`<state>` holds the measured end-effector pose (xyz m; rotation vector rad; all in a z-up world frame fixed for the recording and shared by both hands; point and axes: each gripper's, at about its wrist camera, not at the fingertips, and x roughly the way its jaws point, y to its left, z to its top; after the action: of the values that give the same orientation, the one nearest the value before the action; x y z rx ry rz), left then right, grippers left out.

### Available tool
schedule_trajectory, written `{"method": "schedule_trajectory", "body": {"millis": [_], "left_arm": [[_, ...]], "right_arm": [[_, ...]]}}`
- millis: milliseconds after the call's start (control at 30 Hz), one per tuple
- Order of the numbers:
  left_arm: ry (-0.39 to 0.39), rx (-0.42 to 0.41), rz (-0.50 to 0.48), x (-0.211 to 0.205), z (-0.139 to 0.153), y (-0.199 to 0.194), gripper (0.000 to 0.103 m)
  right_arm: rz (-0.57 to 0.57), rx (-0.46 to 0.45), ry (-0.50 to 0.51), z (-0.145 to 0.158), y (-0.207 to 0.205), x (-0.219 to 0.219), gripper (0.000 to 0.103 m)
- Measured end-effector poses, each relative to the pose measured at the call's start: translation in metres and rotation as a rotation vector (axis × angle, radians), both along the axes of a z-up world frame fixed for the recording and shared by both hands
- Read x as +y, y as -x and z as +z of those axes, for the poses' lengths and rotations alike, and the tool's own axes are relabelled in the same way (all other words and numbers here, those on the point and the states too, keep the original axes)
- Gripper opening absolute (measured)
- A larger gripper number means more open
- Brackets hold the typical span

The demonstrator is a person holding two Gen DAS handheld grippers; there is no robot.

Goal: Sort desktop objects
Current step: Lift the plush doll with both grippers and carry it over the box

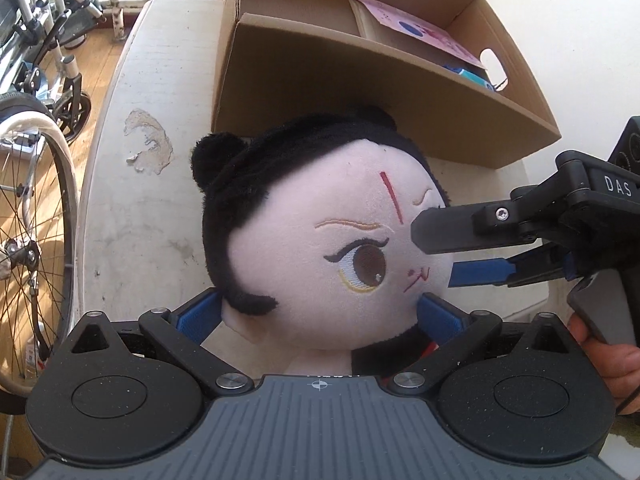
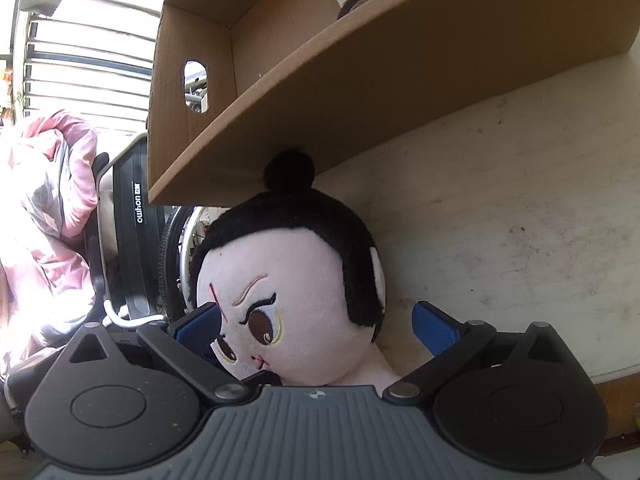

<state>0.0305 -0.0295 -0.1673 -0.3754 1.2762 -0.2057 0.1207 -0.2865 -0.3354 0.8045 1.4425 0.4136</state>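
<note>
1. doll [image 1: 320,240] lies on the table [image 1: 132,208] just in front of the cardboard box [image 1: 360,92], its hair bun touching the box's near wall
2. left gripper [image 1: 320,312] has its blue pads at either side of the doll's neck, seemingly grasping it; contact looks firm on the right pad, less sure on the left
3. right gripper [image 2: 316,328] straddles the head, spread wide and released, one pad against the face
4. box already holds a pink book [image 1: 424,28] and small blue items in its right corner; the left compartment looks bare
5. doll not yet in the box, so lifting and placing remain
</note>
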Motion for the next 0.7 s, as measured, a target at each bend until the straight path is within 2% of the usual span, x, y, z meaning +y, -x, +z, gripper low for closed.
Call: {"method": "schedule_trajectory", "body": {"millis": [133,200,300,400,700], "left_arm": [[0.028,0.023,0.03,0.003,-0.004,-0.007,0.103],[0.032,0.025,0.022,0.001,-0.005,-0.009,0.103],[0.027,0.029,0.016,-0.001,-0.005,-0.011,0.103],[0.029,0.043,0.022,0.0,-0.006,-0.012,0.103],[0.035,0.072,0.026,0.002,-0.011,-0.017,0.103]], "right_arm": [[-0.071,0.006,-0.023,-0.015,-0.017,-0.012,0.103],[-0.057,0.022,-0.029,-0.024,-0.023,-0.005,0.103],[-0.022,0.046,-0.092,-0.03,-0.026,0.008,0.103],[0.023,0.013,-0.062,-0.022,-0.026,0.019,0.103],[0.032,0.03,-0.079,-0.028,-0.027,0.019,0.103]]}}
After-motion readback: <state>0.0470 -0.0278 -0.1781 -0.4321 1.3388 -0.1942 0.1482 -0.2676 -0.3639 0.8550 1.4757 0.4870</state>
